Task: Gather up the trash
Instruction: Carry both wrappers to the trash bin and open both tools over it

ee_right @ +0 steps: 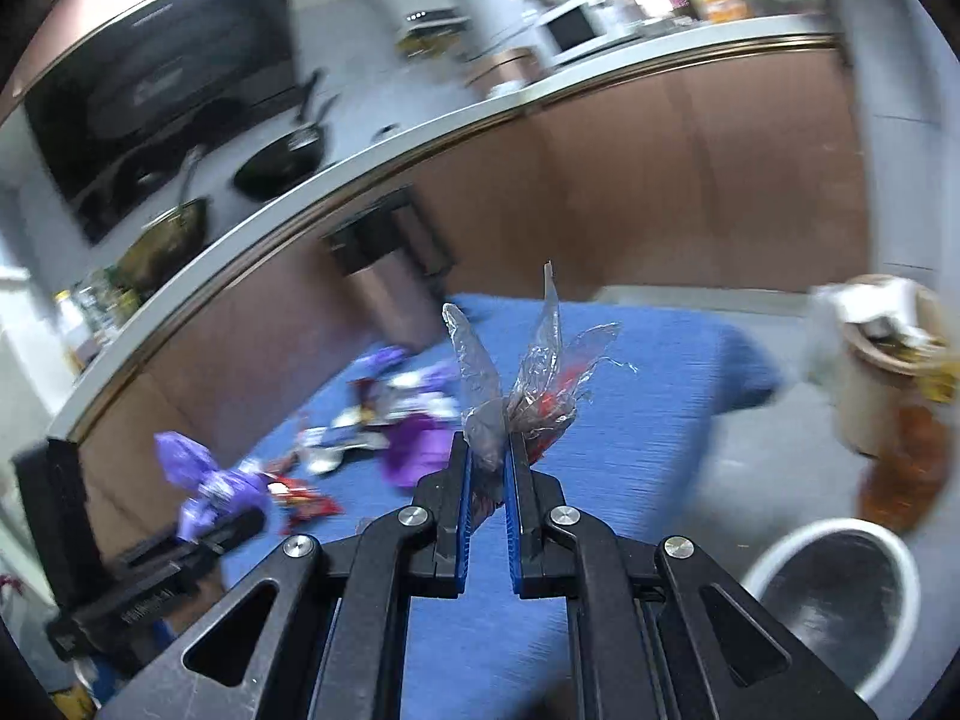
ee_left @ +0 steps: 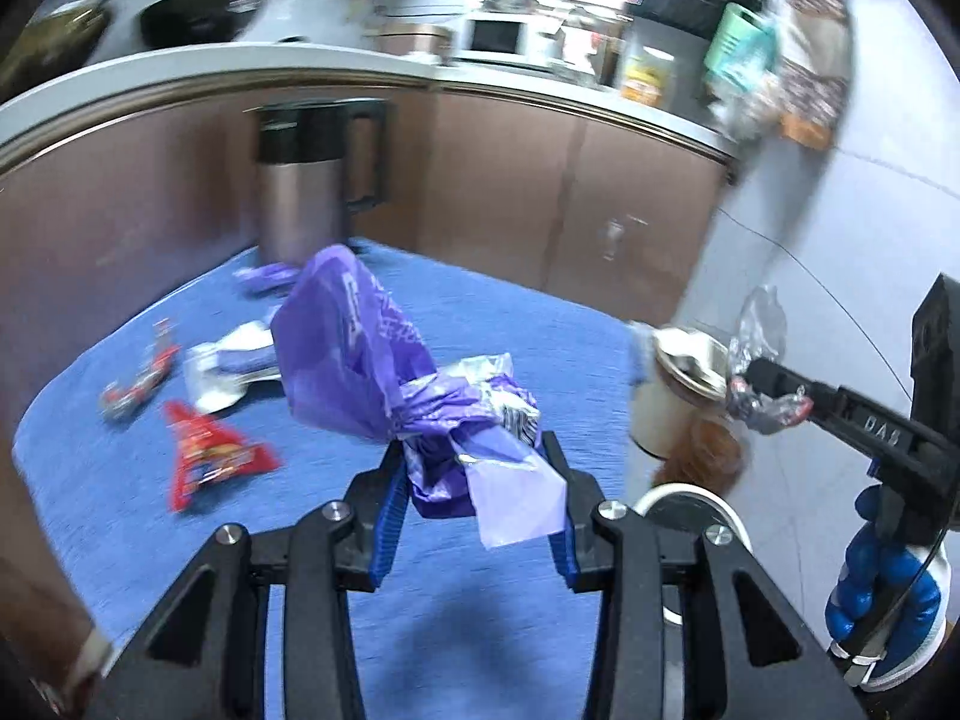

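My left gripper [ee_left: 474, 450] is shut on a crumpled purple wrapper [ee_left: 360, 354] and holds it above the blue mat [ee_left: 480, 612]. It also shows in the right wrist view [ee_right: 207, 480]. My right gripper [ee_right: 487, 444] is shut on a clear plastic wrapper [ee_right: 540, 372] with red inside, held above the mat; it shows in the left wrist view [ee_left: 759, 384] too. Loose trash lies on the mat: a red snack packet [ee_left: 207, 459], a silver-white wrapper [ee_left: 225, 369], a small red wrapper [ee_left: 141, 381] and a purple wrapper [ee_left: 267, 276].
A white-rimmed bin [ee_right: 834, 594] stands open on the floor at the right of the mat. A beige pail [ee_right: 888, 366] full of rubbish stands beyond it. A steel pedal bin [ee_left: 306, 186] stands against brown cabinets [ee_left: 540, 180] at the mat's far edge.
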`<state>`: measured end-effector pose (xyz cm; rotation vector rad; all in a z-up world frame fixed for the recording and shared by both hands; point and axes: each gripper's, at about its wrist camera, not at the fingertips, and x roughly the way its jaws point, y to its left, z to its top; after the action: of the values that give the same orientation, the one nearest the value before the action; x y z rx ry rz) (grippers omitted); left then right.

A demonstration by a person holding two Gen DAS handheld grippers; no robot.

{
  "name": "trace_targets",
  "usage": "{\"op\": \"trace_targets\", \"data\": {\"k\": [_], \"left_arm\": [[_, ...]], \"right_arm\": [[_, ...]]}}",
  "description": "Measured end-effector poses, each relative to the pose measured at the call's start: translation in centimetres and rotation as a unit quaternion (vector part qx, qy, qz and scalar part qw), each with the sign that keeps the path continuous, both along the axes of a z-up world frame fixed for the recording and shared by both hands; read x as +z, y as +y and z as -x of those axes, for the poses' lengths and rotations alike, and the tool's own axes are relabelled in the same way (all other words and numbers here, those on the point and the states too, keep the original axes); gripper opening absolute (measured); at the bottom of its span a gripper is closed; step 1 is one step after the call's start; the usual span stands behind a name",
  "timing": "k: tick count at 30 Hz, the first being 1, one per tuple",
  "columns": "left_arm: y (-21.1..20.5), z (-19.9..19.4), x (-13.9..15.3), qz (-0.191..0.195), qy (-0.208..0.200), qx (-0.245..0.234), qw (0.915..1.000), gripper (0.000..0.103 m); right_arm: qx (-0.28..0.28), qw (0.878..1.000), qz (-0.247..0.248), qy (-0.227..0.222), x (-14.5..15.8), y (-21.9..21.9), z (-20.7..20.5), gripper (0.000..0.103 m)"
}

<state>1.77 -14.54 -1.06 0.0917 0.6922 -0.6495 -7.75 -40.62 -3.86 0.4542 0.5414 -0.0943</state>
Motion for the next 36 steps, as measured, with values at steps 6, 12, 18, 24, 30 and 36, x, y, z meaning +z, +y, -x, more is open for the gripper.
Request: {"op": "trace_targets", "data": {"k": [6,12,18,24,30,36], "left_arm": [[-9.3,2.2,-0.8,-0.027,-0.004,-0.1,0.9947,0.038],[-17.5,4.3,-2.7,-0.052,0.015,-0.178,0.9825,0.039],[-24.4,5.9,-5.3,-0.072,0.052,-0.255,0.9628,0.041],[-28.6,5.9,-8.1,-0.08,0.109,-0.301,0.9441,0.053],[-28.9,5.7,-8.0,-0.072,0.121,-0.308,0.941,0.061],[-26.1,5.4,-5.7,-0.062,0.074,-0.283,0.9542,0.061]], "right_arm": [[-0.114,0.992,-0.003,0.046,-3.0,-6.6,6.1,0.01],[-0.194,0.973,-0.039,0.119,-9.2,-11.7,9.8,0.01],[-0.228,0.959,-0.064,0.159,-13.2,-14.7,11.2,0.013],[-0.252,0.949,-0.078,0.171,-14.9,-15.8,12.1,0.031],[-0.262,0.946,-0.078,0.175,-15.3,-16.4,12.2,0.034],[-0.268,0.946,-0.068,0.168,-14.2,-16.2,12.1,0.035]]}}
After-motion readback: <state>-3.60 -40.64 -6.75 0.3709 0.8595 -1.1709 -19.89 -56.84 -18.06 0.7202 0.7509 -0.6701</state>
